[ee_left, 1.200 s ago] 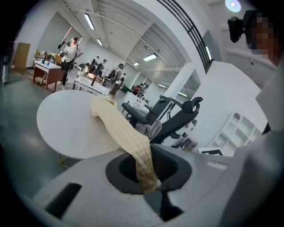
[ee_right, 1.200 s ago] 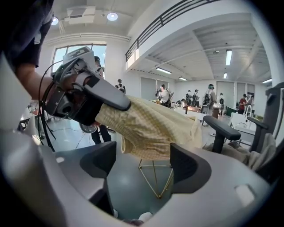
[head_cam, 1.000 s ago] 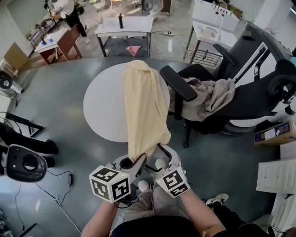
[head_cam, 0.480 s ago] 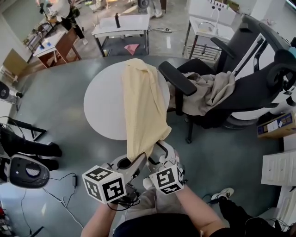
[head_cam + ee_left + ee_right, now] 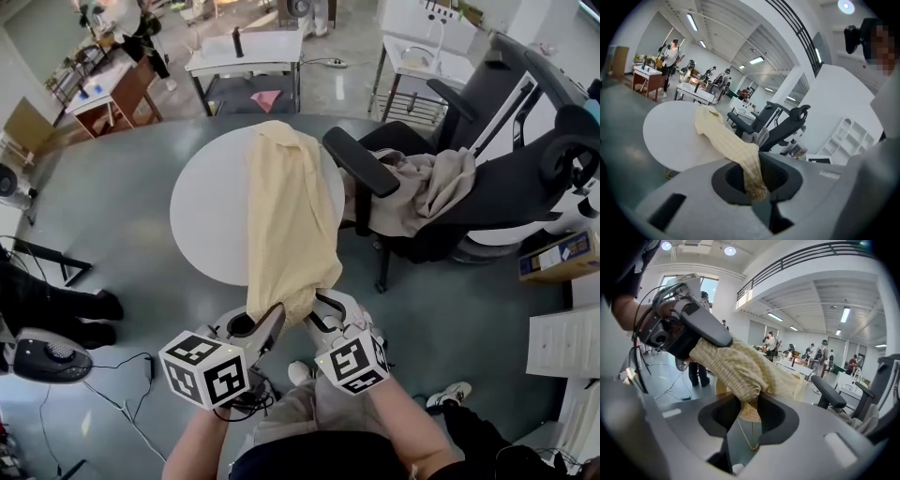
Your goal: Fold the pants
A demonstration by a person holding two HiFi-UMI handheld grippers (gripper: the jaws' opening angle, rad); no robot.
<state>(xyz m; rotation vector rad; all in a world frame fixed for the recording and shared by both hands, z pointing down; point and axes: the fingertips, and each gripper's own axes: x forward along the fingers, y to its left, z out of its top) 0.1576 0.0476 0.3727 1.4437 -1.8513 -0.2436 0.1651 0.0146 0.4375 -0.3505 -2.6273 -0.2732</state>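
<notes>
While both tools hold its near end just past the table's rim, the pale yellow pants run in one long strip across the round white table, their far end lying on the top close to its far edge. The left tool is clamped on a narrow fold of the fabric. The right tool sits just beside it; its jaws have just been closing and now pinch a thicker bunch of the same cloth.

Grey floor surrounds the table, with cables trailing at the left. To the right stands a black office chair with a beige cloth heaped on its seat, and a cardboard box lies beyond it. Further back, a second table carries a dark bottle, with a pink cloth on its lower shelf. A person stands at the far left.
</notes>
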